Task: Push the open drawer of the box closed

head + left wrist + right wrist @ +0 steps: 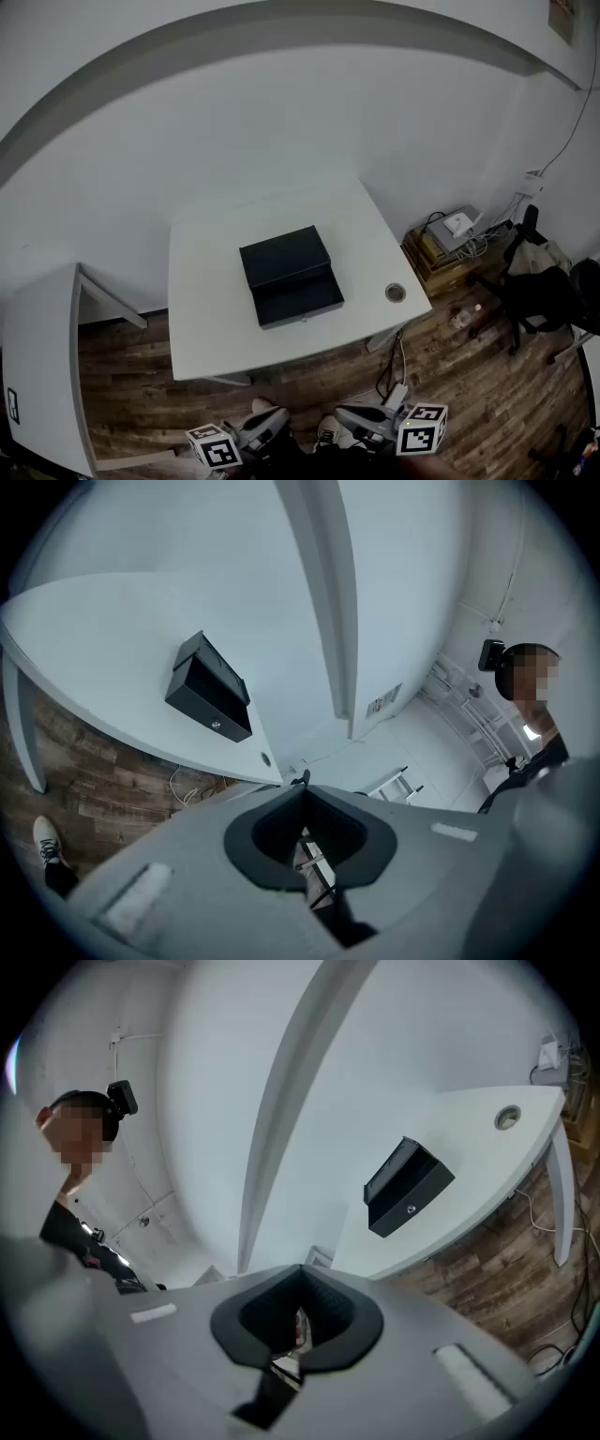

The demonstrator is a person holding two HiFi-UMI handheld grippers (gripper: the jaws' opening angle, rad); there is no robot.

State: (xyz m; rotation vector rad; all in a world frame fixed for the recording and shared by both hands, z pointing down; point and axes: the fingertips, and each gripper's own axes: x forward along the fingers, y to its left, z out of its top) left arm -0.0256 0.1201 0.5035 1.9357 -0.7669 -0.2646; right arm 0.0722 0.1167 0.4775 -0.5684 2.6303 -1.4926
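A black box (284,255) sits mid-table on the white table (202,309). Its drawer (300,298) is pulled out toward me, with a small knob on the front. Both grippers hang low by my body, well short of the table's near edge. The left gripper (265,424) and right gripper (364,418) are shut and hold nothing. In the left gripper view the box (208,688) lies far off to the upper left of the shut left gripper (300,780). In the right gripper view the box (408,1186) is far off to the upper right of the shut right gripper (302,1267).
A round cable hole (395,292) is at the table's front right corner. A second white table (42,375) stands at the left. Stacked boxes with a device (450,239), a dark office chair (539,291) and cables are on the wooden floor at the right.
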